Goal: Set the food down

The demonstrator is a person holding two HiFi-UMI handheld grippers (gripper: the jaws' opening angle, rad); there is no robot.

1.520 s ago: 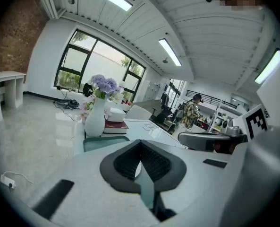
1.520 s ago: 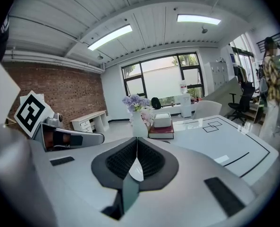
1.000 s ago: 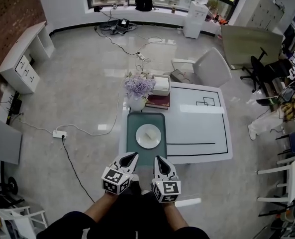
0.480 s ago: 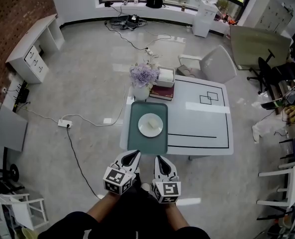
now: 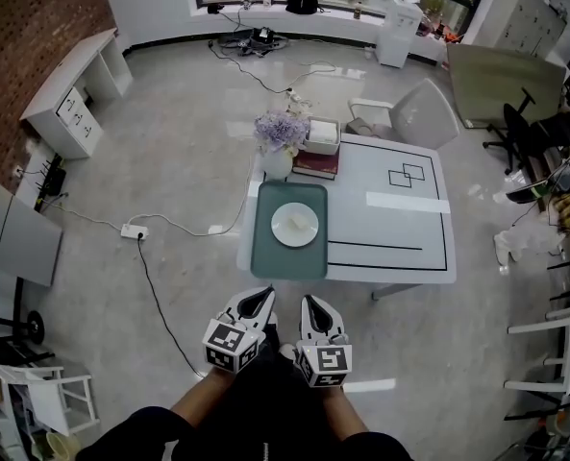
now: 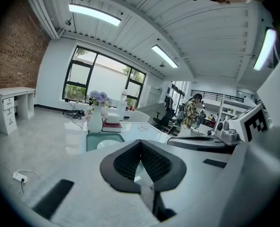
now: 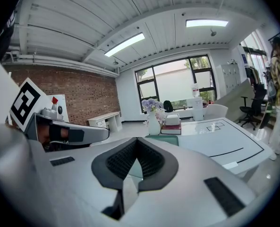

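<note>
A white plate (image 5: pixel 294 225) with a pale piece of food (image 5: pixel 299 222) on it rests on a green tray (image 5: pixel 286 257) at the left end of the white table (image 5: pixel 400 233). My left gripper (image 5: pixel 257 301) and right gripper (image 5: pixel 315 307) hang side by side short of the table's near edge, away from the tray. Both are shut with nothing between the jaws. In the left gripper view the tray (image 6: pixel 93 141) and the plate (image 6: pixel 107 144) show beyond the shut left gripper (image 6: pixel 140 143). The right gripper (image 7: pixel 136 141) is seen shut with the tray (image 7: pixel 162 139) beyond.
A vase of purple flowers (image 5: pixel 280 140), a red book (image 5: pixel 315 164) and a white box (image 5: pixel 322 135) stand at the table's far left. A grey chair (image 5: pixel 414 113) is behind the table. A power strip (image 5: pixel 134 230) and cable lie on the floor at left. A person (image 6: pixel 190 110) stands far off.
The view has drawn back: the table and tray now lie farther from my grippers. Both grippers stay shut and side by side.
</note>
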